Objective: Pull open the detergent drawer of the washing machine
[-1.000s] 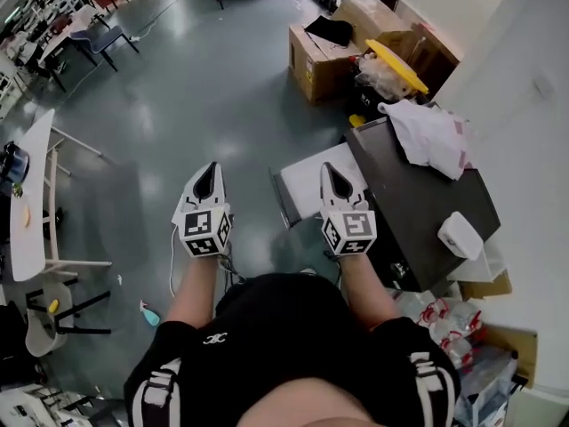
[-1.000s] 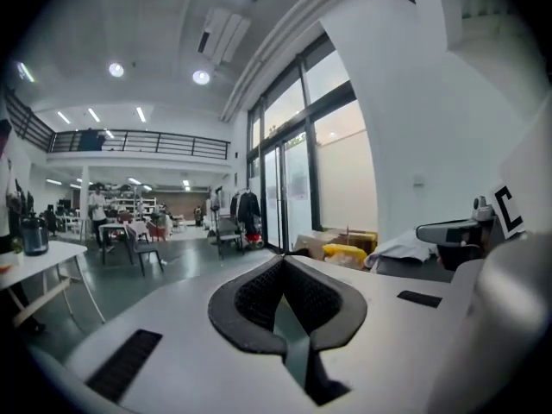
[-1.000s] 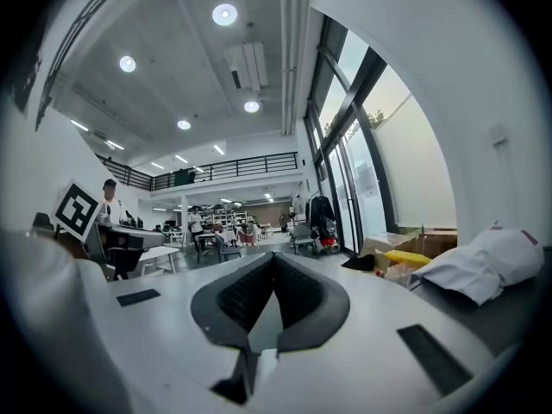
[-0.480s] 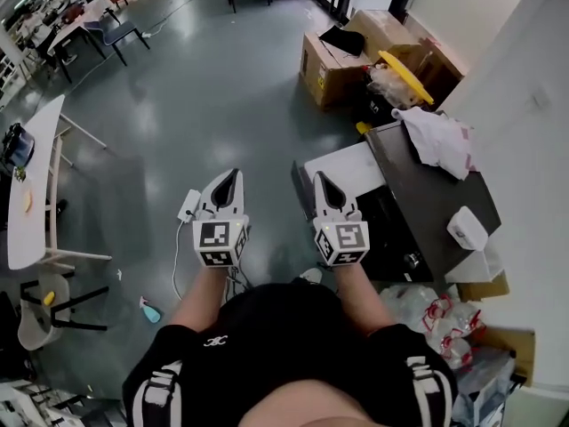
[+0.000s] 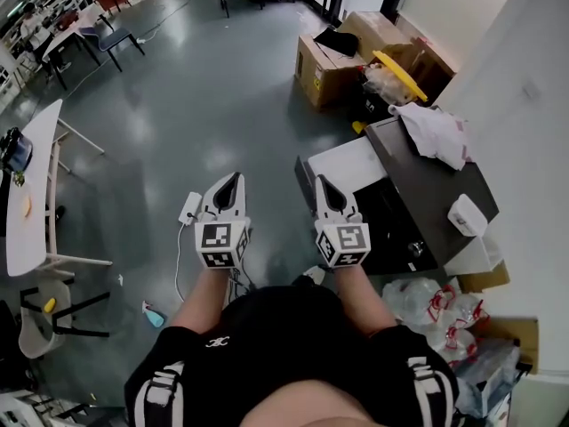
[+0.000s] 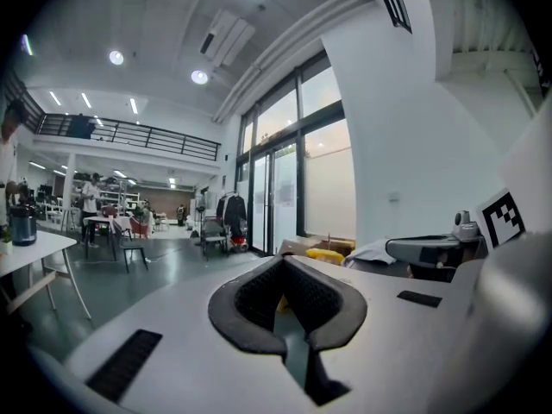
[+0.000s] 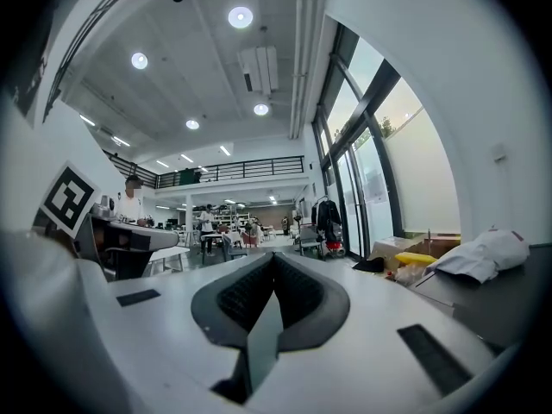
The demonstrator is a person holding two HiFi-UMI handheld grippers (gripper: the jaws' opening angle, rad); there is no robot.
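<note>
The washing machine (image 5: pixel 433 188) stands at the right of the head view, with a dark top. A white panel (image 5: pixel 345 161) juts from its front toward the floor. I cannot pick out the detergent drawer. My left gripper (image 5: pixel 233 179) and right gripper (image 5: pixel 318 182) are held side by side in front of me, both shut and empty. The right gripper's tip lies just left of the white panel without touching it. In the gripper views the left gripper (image 6: pixel 283 264) and right gripper (image 7: pixel 274 260) point level across the hall, pads together. The machine's top (image 7: pixel 487 293) shows at the right.
A crumpled white cloth (image 5: pixel 433 132) and a small white box (image 5: pixel 466 213) lie on the machine. Cardboard boxes (image 5: pixel 331 60) and a yellow lid (image 5: pixel 398 65) sit beyond it, plastic bags (image 5: pixel 427 305) beside it. A white table (image 5: pixel 31 194) stands left. A power strip (image 5: pixel 189 208) lies on the floor.
Both grippers have drawn closer together and away from the machine. The right one's tip was over the white panel and now sits beside its left edge. Both stay shut.
</note>
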